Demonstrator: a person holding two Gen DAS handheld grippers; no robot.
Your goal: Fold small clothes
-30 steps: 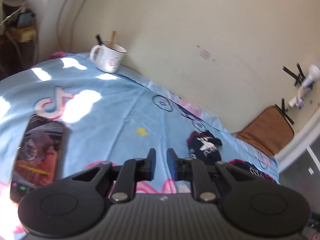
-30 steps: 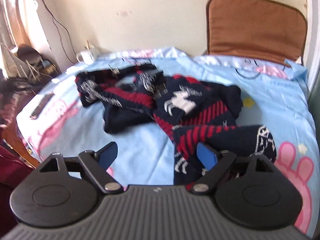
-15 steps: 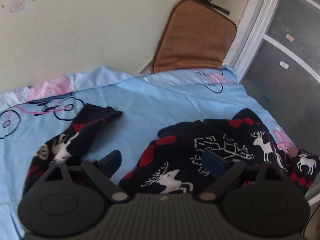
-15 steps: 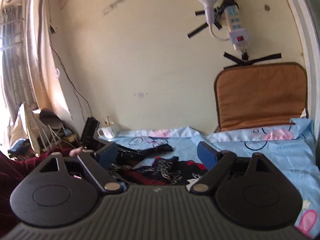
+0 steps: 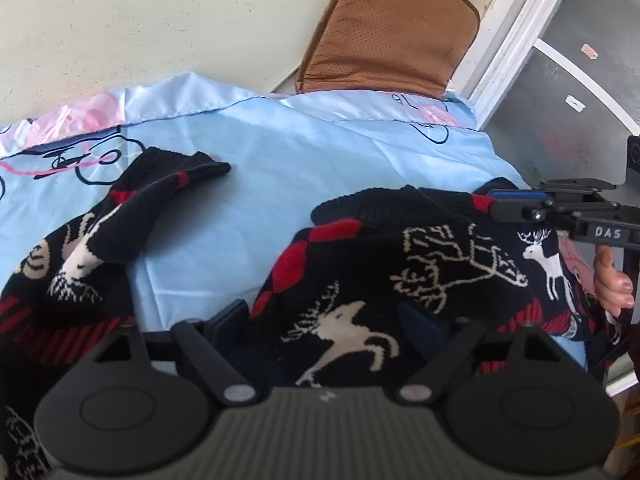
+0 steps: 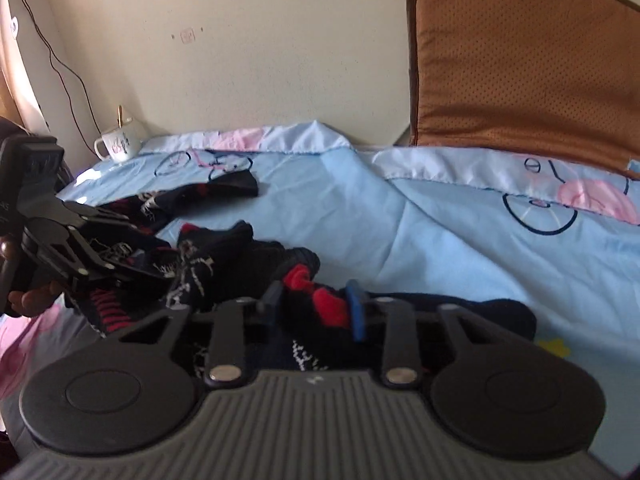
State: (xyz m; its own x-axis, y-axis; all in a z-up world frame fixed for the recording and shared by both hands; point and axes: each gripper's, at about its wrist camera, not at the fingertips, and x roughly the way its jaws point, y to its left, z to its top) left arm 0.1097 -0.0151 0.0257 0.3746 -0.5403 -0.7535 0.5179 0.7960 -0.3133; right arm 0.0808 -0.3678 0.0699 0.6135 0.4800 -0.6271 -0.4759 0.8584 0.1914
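Observation:
A navy knit sweater [image 5: 400, 264] with white reindeer and red diamonds lies crumpled on the light blue bedsheet [image 5: 280, 152]. One sleeve [image 5: 120, 232] stretches away to the left. My left gripper [image 5: 322, 320] is low over the sweater's body. Its jaws are closing, with a bulge of cloth between the fingers that the pads do not clearly press. My right gripper [image 6: 316, 304] is shut on a red and navy fold of the sweater [image 6: 224, 256]. From the left wrist view, the right gripper [image 5: 492, 200] sits at the sweater's far right edge. The left gripper [image 6: 160, 276] shows at the left of the right wrist view.
A brown cushion [image 6: 520, 60] leans on the wall behind the bed. A white mug [image 6: 118, 146] stands at the far left corner. A white-framed glass door [image 5: 580, 80] borders the bed on the right. A person's thumb [image 5: 612, 284] holds the right gripper.
The left gripper swung from the mug and phone end over to the sweater, opening wide and then narrowing. The right gripper dropped onto the sweater and shut on a fold.

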